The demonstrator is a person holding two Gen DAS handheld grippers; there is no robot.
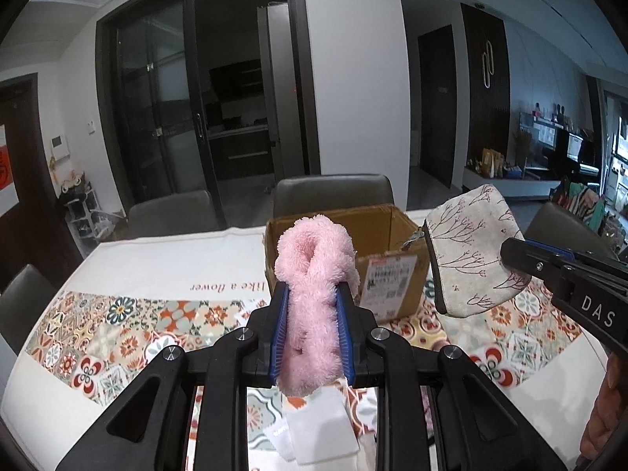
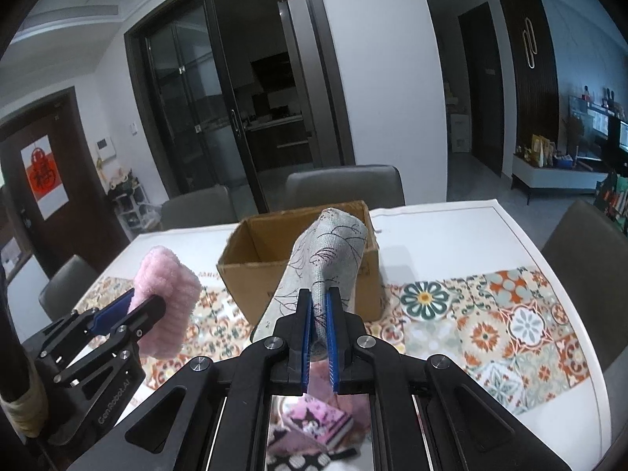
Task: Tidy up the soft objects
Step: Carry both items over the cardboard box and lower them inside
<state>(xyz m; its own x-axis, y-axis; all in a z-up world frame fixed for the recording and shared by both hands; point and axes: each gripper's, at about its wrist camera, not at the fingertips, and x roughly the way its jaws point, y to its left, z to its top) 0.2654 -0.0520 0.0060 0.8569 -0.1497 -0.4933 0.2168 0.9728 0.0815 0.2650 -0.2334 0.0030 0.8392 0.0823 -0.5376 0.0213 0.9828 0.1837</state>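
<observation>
My left gripper (image 1: 312, 288) is shut on a fluffy pink fabric piece (image 1: 314, 274), held above the patterned tablecloth in front of an open cardboard box (image 1: 396, 274). To its right, my right gripper (image 2: 320, 296) is shut on a grey fabric pouch (image 2: 329, 251) printed with branches, also lifted off the table near the box (image 2: 251, 274). In the right wrist view the left gripper (image 2: 145, 306) and the pink fabric piece (image 2: 167, 298) are at the left. In the left wrist view the pouch (image 1: 467, 251) hangs from the right gripper (image 1: 518, 263) at the right.
The table (image 1: 157, 259) wears a white cloth with a tiled floral band. Grey chairs (image 2: 345, 184) stand behind it and at both sides. Beneath the right gripper lie a pink printed item (image 2: 314, 424) and a dotted one (image 2: 302, 461). White folded cloth (image 1: 318, 428) lies under the left gripper.
</observation>
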